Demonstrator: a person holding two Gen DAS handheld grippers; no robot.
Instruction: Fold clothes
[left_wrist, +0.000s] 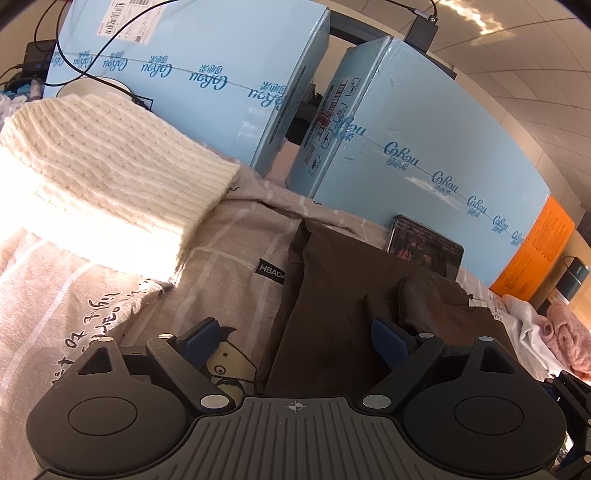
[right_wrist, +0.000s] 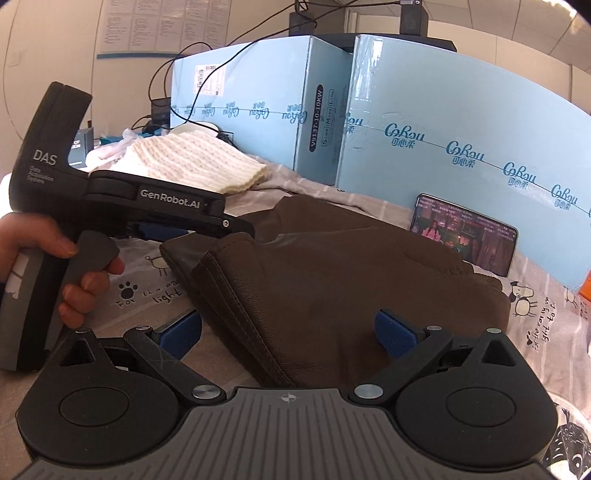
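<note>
A dark brown leather-like garment (right_wrist: 332, 280) lies folded on the printed bedsheet (right_wrist: 147, 291); it also shows in the left wrist view (left_wrist: 332, 295). My left gripper (left_wrist: 295, 338) is open, its jaws wide apart over the garment's left edge, holding nothing. My right gripper (right_wrist: 288, 332) is open, its jaws straddling the garment's near stitched edge without closing on it. The left gripper's body (right_wrist: 110, 192), held by a hand, shows at the left of the right wrist view.
A folded cream knit sweater (left_wrist: 96, 166) lies at the back left. Two light blue cartons (left_wrist: 424, 147) stand behind. A phone (right_wrist: 465, 236) leans against the right carton. A pink garment (left_wrist: 565, 332) lies far right. Cables hang over the left carton.
</note>
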